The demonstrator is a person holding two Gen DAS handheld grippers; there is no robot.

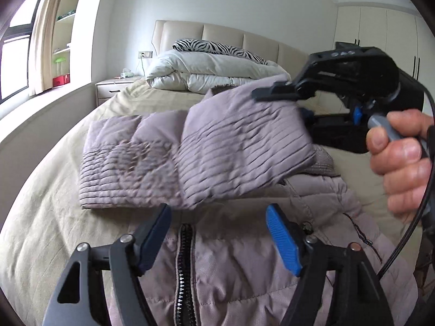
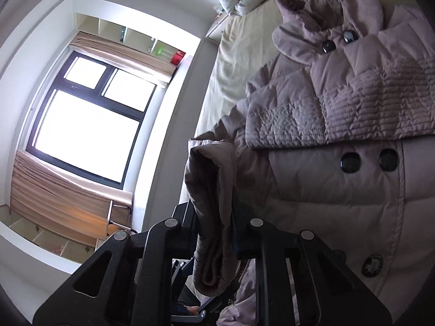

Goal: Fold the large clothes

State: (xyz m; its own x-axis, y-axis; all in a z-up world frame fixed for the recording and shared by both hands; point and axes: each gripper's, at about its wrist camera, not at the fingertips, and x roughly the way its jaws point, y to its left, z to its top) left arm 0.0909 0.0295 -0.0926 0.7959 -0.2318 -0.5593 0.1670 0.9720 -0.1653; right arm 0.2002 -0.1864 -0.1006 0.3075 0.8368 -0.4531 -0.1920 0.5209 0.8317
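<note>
A mauve quilted down coat (image 1: 217, 269) lies on the bed, zipper facing up. One sleeve (image 1: 130, 163) is folded across the body. My left gripper (image 1: 217, 233) is open and empty, just above the coat near the zipper. My right gripper (image 1: 296, 103), seen in the left wrist view, is shut on the other sleeve (image 1: 244, 141) and holds it lifted over the coat. In the right wrist view the gripper (image 2: 214, 217) pinches a bunched fold of the sleeve (image 2: 212, 190), with the coat's buttoned front (image 2: 339, 190) and hood (image 2: 312, 8) beyond.
The bed has a beige sheet (image 1: 54, 217). A folded white duvet (image 1: 212, 73) and a zebra pillow (image 1: 217, 47) lie by the headboard. A nightstand (image 1: 114, 87) and a window (image 2: 89, 125) are to the left, wardrobes (image 1: 380, 32) to the right.
</note>
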